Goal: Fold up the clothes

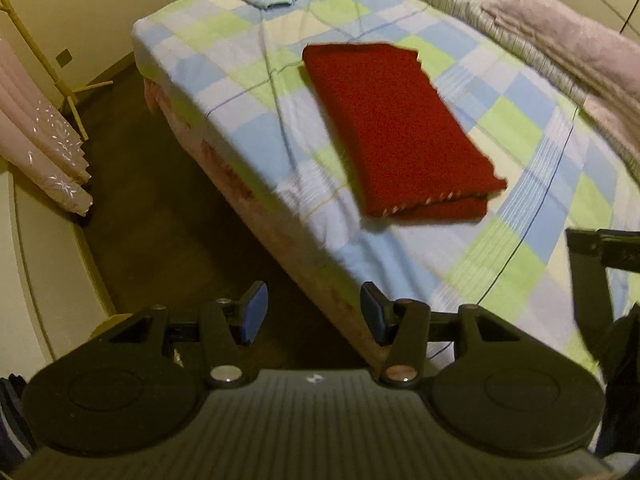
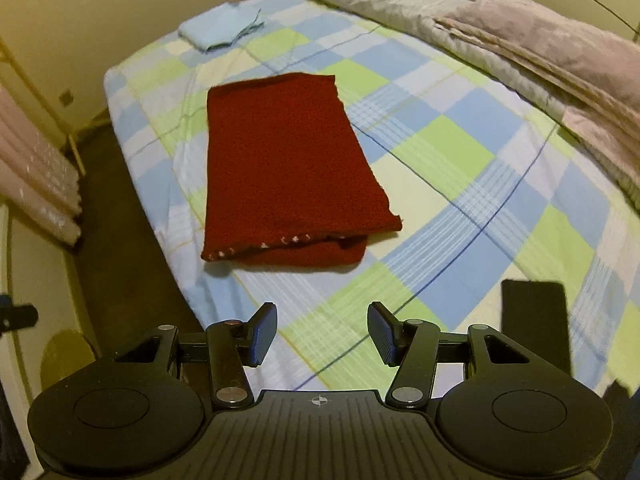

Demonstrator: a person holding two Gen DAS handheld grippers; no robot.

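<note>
I am looking across the bed point(image 2: 460, 168), its checked sheet in blue, green and white, with a rolled quilt point(image 2: 500, 40) lying along its far side. On the sheet the red knitted garment point(image 2: 288, 160) is lying flat as a long folded rectangle, layers showing at its near end, where a line of pale stitching is running along the edge. Its long axis is running away from me, the near short end facing my jaws and the far end pointing toward the small folded light-blue cloth point(image 2: 218, 28) at the bed's far corner, well apart from it.

My right gripper point(image 2: 322, 334) is hovering over the sheet with its jaws standing apart and holding nothing; the red piece is lying ahead and slightly left of it. My left gripper point(image 1: 314, 312) is also gaping and empty (it is hanging out over the bed's edge and the floor), so the garment is lying ahead and to its right.

I judge the right one the nearer. This lie would suit either a half-folded piece awaiting another fold across its length, or one already finished.
</note>
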